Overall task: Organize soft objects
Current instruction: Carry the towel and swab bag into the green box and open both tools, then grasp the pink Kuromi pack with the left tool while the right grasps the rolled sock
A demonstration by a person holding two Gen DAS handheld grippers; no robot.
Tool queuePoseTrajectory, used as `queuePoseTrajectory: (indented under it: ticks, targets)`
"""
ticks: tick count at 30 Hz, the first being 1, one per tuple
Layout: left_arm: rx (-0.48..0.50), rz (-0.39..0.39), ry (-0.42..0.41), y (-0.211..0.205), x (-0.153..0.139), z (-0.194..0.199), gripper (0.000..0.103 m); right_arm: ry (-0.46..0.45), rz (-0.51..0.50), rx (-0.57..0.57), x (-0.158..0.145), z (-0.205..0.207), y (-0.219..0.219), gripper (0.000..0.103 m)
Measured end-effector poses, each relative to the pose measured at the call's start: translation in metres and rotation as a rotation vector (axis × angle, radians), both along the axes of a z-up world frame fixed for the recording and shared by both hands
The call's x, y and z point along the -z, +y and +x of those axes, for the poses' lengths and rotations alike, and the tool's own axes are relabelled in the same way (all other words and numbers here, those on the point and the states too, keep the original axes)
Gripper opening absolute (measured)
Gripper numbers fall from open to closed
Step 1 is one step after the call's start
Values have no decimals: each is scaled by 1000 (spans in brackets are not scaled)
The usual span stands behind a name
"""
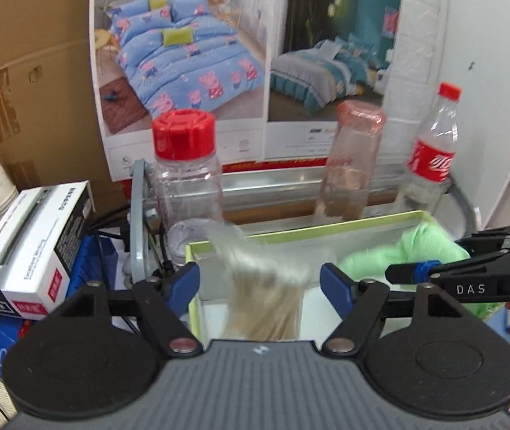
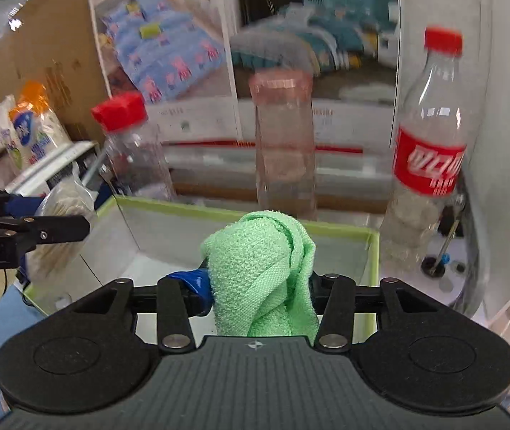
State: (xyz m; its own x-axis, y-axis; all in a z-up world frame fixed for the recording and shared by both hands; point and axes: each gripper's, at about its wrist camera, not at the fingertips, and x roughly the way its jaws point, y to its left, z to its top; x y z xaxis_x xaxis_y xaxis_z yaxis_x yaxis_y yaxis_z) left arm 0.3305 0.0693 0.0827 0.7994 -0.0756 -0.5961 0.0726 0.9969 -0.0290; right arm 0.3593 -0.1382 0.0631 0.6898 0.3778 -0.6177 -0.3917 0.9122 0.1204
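Right wrist view has our right gripper (image 2: 258, 294) clamped on the green towel (image 2: 262, 272), which bunches up between the fingers over the near edge of the tray (image 2: 373, 251); the towel is in the air above the tray's white floor, not yet set down. In the left wrist view our left gripper (image 1: 259, 283) stands spread wide, fingers well apart, with a bag (image 1: 265, 286) of pale strands in the gap between them. The bag is blurred and neither finger seems to touch it, so we judge it released or dropping into the tray's left side, though we cannot tell whether it rests there yet. By our reckoning the task is near its middle: the bag about delivered, the towel left to place. Both grippers point forward at the bottles (image 2: 283, 143), the left beside the right, level and low over the tray
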Motion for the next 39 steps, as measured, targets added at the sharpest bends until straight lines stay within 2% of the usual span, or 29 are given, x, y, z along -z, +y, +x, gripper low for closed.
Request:
queuePoseTrajectory:
  ticks: [1,2,5,7,12,17,22,29,31,33,34,36,37,39]
  targets:
    - [3,3,1,1,3,0,75,39,-2,7,6,6,2,34]
    - [9,1,3,4,5,-1,75,31,19,2,9,7,1,36]
    - [-8,5,2,11,5,-12,75,-65,75,36,2,-5,-6,40]
    - [-11,6,-5,17,3,-25,75,-118,102,51,-6,-21,-14,43]
    - [-19,23,-20,37,5,-85,78,-159,137,35,-10,-79,-41,47]
    - [-52,29,58,55,34,-134,80,-167,198,143,13,-149,-79,48]
    - [-51,5,158,61,70,-158,81,-159,254,299,42,-207,-106,50]
    - [68,-30,205,45,87,-152,84,-124,357,437,71,-266,-135,51]
    - [65,-3,230,43,94,-142,85,-118,362,462,75,-273,-140,51]
    - [80,-4,250,45,100,-135,91,-107,354,459,75,-274,-141,51]
    - [95,-26,264,47,102,-132,99,-103,349,454,75,-273,-142,51]
    - [83,-45,290,49,109,-122,102,-89,346,452,78,-271,-144,52]
    - [75,-39,313,49,114,-118,102,-80,343,457,80,-268,-145,52]
    - [46,45,287,44,116,-117,102,-64,343,461,83,-262,-144,52]
